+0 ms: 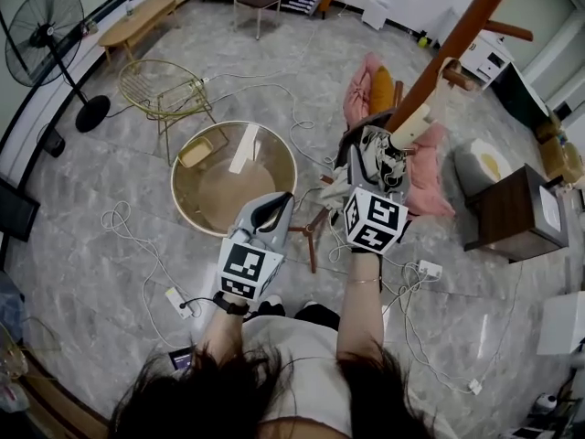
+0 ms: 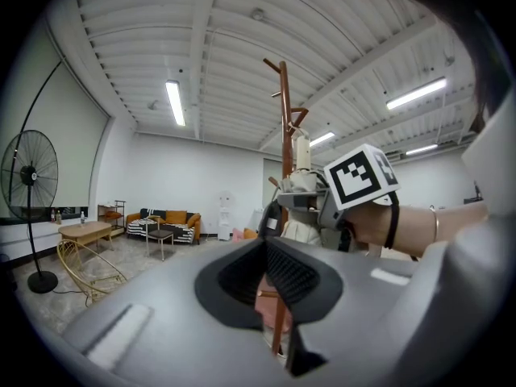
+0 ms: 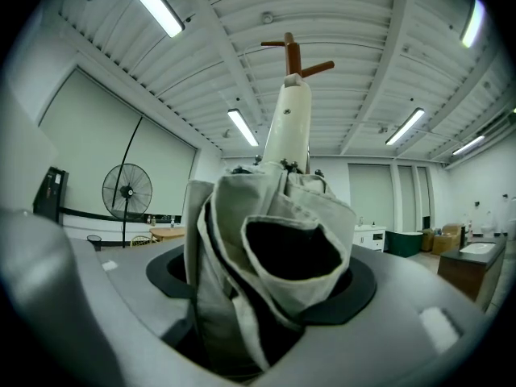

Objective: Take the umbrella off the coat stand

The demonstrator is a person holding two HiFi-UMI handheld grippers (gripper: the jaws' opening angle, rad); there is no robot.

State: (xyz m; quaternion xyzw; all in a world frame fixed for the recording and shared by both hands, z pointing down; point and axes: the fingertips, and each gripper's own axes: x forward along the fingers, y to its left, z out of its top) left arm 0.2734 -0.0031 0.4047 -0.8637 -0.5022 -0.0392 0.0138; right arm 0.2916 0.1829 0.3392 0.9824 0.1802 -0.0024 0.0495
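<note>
A brown wooden coat stand [image 1: 457, 39] leans up through the head view at the upper right. The umbrella [image 1: 407, 128] has a cream handle and a folded beige-grey canopy [image 3: 270, 240]. Its handle [image 3: 290, 127] points up along the stand's top pegs [image 3: 292, 51]. My right gripper [image 1: 384, 158] is shut on the bunched canopy, whose fabric fills the space between the jaws [image 3: 266, 289]. My left gripper [image 1: 267, 210] hangs lower and to the left, apart from the stand. It is slightly open [image 2: 270, 289] with nothing between its jaws, and looks toward the stand's pole [image 2: 285, 127].
A round glass-topped table [image 1: 233, 176] stands to the left of the stand's base. Behind it are a gold wire chair [image 1: 164, 90] and a floor fan [image 1: 46, 35]. Pink cushions [image 1: 425, 176] and a dark wooden cabinet [image 1: 516, 213] lie right. Cables [image 1: 137, 245] trail over the floor.
</note>
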